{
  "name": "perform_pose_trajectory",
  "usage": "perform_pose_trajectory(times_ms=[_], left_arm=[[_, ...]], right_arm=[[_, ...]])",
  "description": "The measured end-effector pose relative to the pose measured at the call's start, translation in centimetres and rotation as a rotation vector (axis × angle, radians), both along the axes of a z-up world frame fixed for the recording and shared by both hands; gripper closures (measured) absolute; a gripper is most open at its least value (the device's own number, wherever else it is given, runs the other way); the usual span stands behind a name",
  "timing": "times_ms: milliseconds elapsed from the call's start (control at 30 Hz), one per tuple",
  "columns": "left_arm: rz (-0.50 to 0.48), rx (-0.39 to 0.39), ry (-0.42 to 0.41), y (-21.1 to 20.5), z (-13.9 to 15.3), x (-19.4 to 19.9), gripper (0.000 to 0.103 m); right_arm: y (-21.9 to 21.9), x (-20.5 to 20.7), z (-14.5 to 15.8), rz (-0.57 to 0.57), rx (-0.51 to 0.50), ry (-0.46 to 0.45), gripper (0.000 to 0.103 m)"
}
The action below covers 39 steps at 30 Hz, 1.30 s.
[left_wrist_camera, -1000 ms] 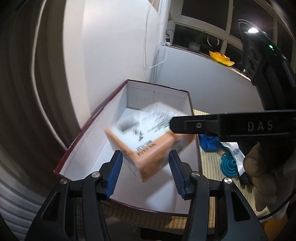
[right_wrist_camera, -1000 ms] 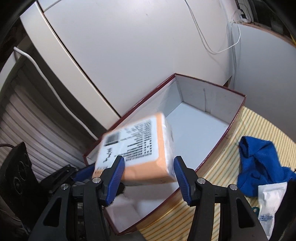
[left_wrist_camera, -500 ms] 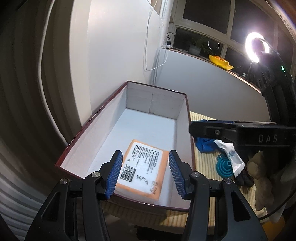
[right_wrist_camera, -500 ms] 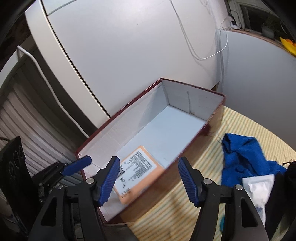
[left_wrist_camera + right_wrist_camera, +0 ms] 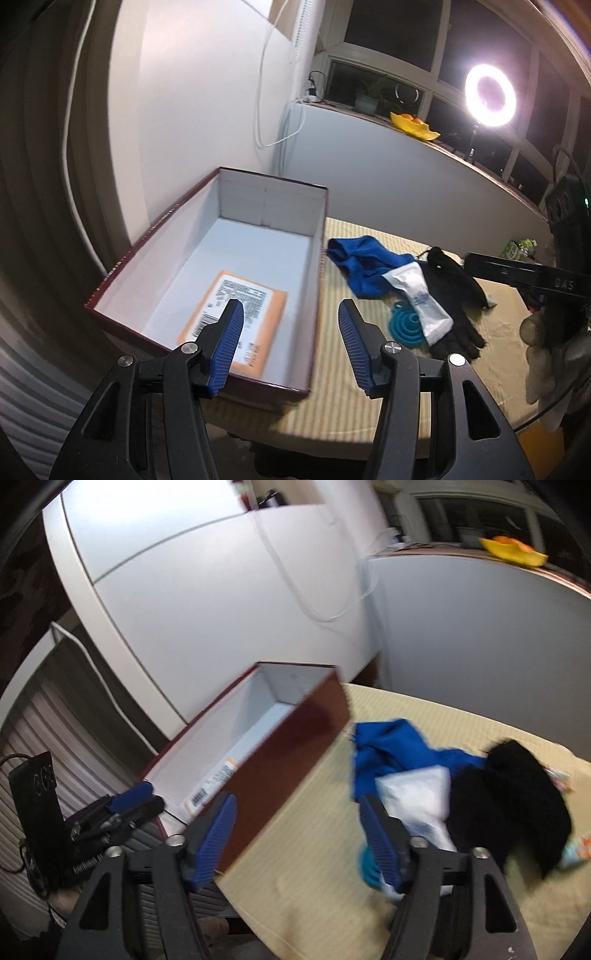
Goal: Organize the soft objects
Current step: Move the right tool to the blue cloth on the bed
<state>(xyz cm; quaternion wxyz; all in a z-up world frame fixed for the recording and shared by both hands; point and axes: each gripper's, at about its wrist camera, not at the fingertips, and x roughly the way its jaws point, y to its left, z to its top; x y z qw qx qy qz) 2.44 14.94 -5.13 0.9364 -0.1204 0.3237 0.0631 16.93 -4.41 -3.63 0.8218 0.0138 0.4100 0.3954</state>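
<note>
A: The left gripper (image 5: 290, 345) has its blue pads wide apart and nothing is between them. It hangs over the near right wall of the box (image 5: 317, 288). The right gripper (image 5: 297, 840) is also spread apart and holds nothing; it is above the mat (image 5: 310, 849), between the box and the pile of soft things.

B: What is the biggest thing on the table?

A: The mat, yellow with fine stripes. On it stands the box, dark red outside and white inside, with no lid on it. It is at the left side, near the white wall (image 5: 207, 110).

B: And inside the box?

A: One packet (image 5: 258, 321), orange with a white printed label. It lies flat on the floor of the box, at the near end.

B: Where are the other soft things?

A: On the mat, right of the box. A blue cloth (image 5: 364, 266) lies just beside the box. A black glove (image 5: 452, 291) is to its right. A white pouch (image 5: 421, 299) lies over both. A small teal funnel (image 5: 402, 326) touches the pouch on the near side.
</note>
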Motion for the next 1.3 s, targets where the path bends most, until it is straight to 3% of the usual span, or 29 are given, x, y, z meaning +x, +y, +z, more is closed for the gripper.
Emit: perform_pose_trajectory(times_ms=[300, 667, 733, 1100, 1300], left_arm=[[-0.084, -0.015, 0.001, -4.5, -0.2, 0.0, 0.048], [-0.192, -0.074, 0.061, -9.5, -2.4, 0.9, 0.048], [-0.200, -0.077, 0.069, -10.0, -2.7, 1.0, 0.048], [-0.222, -0.085, 0.100, -11.2, -3.6, 2.7, 0.048], [-0.215, -0.091, 0.097, -10.8, -3.6, 2.9, 0.048]], right_arm=[[-10.3, -0.3, 0.1, -0.130, 0.005, 0.004, 0.031], [-16.2, -0.1, -1.4, -0.173, 0.073, 0.102, 0.033], [-16.4, 0.3, -1.7, -0.169, 0.070, 0.116, 0.048], [-16.6, 3.7, -2.8, -0.170, 0.084, 0.184, 0.059], [-13.4, 6.7, -4.1, -0.107, 0.054, 0.252, 0.087]])
